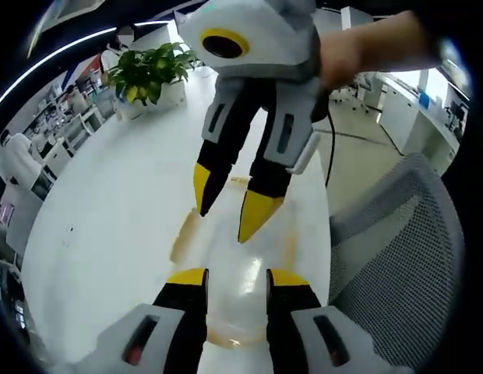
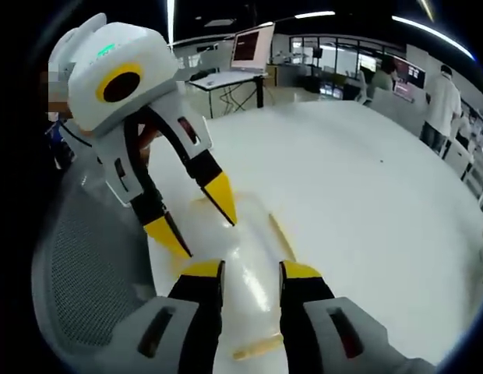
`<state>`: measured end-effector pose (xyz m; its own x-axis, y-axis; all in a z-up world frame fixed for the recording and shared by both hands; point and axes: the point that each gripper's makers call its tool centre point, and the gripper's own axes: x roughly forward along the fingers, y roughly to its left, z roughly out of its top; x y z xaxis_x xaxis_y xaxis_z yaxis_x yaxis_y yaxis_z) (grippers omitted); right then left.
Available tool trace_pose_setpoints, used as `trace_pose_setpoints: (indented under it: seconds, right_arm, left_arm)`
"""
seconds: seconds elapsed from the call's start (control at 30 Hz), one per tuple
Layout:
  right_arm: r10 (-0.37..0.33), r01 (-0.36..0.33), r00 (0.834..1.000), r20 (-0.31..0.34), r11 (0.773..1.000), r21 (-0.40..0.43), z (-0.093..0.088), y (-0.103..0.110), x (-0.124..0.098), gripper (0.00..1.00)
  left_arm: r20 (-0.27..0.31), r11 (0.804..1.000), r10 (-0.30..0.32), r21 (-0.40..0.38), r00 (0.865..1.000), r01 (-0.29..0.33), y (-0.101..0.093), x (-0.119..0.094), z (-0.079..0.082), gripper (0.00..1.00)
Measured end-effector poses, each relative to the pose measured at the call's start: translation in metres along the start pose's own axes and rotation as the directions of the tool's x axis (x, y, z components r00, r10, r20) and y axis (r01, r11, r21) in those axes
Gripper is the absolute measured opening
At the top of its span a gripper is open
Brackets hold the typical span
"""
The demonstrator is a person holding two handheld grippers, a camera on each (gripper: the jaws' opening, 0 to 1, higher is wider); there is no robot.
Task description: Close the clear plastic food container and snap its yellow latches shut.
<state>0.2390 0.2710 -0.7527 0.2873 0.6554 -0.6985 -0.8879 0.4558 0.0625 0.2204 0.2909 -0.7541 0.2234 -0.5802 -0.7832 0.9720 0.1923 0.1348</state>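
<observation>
**Operator:** Nearest my left camera are the black, yellow-tipped jaws of my left claw (image 1: 235, 277), standing narrowly parted over the near end of the clear plastic food container (image 1: 240, 257). Nothing sits between them that I can be sure they grip.

**Colleague:** Start big. What carries it all?

**Operator:** A broad, glossy white worktop (image 1: 125, 218), with a grey mesh office chair (image 1: 397, 257) pushed up beside it. At the far end stands a leafy green potted plant (image 1: 148, 72). Across the room in the right gripper view are people and a desk with a laptop, well apart from my work.

**Colleague:** And the container itself?

**Operator:** It lies flat on the worktop directly between my two claws, long axis running from one to the other. The lid looks to be down already, though glare hides the seam, so that is my judgement only. A yellow latch (image 2: 282, 236) runs along its long side, and another yellow latch (image 2: 257, 347) lies at the end nearest my right claw (image 2: 252, 271).

**Colleague:** The right claw's state?

**Operator:** Jaws apart by a narrow gap, straddling its end of the container, holding nothing that I can tell. In the left gripper view it points down at the far end.

**Colleague:** How far along, then?

**Operator:** Closing seems done. Whether any latch has snapped home I cannot tell; I would treat the latching as left to do.
</observation>
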Motion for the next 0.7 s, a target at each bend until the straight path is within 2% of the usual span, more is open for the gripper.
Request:
trace_pose_setpoints:
  seconds: [0.47, 0.57, 0.7]
  right_arm:
    - [0.012, -0.012, 1.000, -0.017, 1.000, -0.025, 0.003, -0.002, 0.004, 0.24]
    - [0.016, -0.016, 1.000, -0.022, 0.999, -0.034, 0.005, -0.001, 0.005, 0.24]
    - [0.018, -0.020, 0.999, -0.039, 0.999, -0.048, 0.005, -0.003, 0.009, 0.24]
  left_arm:
    - [0.003, 1.000, -0.010, 0.029, 1.000, 0.010, -0.008, 0.001, 0.001, 0.23]
    - [0.021, 0.998, -0.021, 0.061, 1.000, 0.020, -0.012, 0.000, 0.006, 0.23]
    - [0.009, 0.994, -0.025, 0.105, 1.000, 0.024, -0.016, 0.002, 0.006, 0.24]
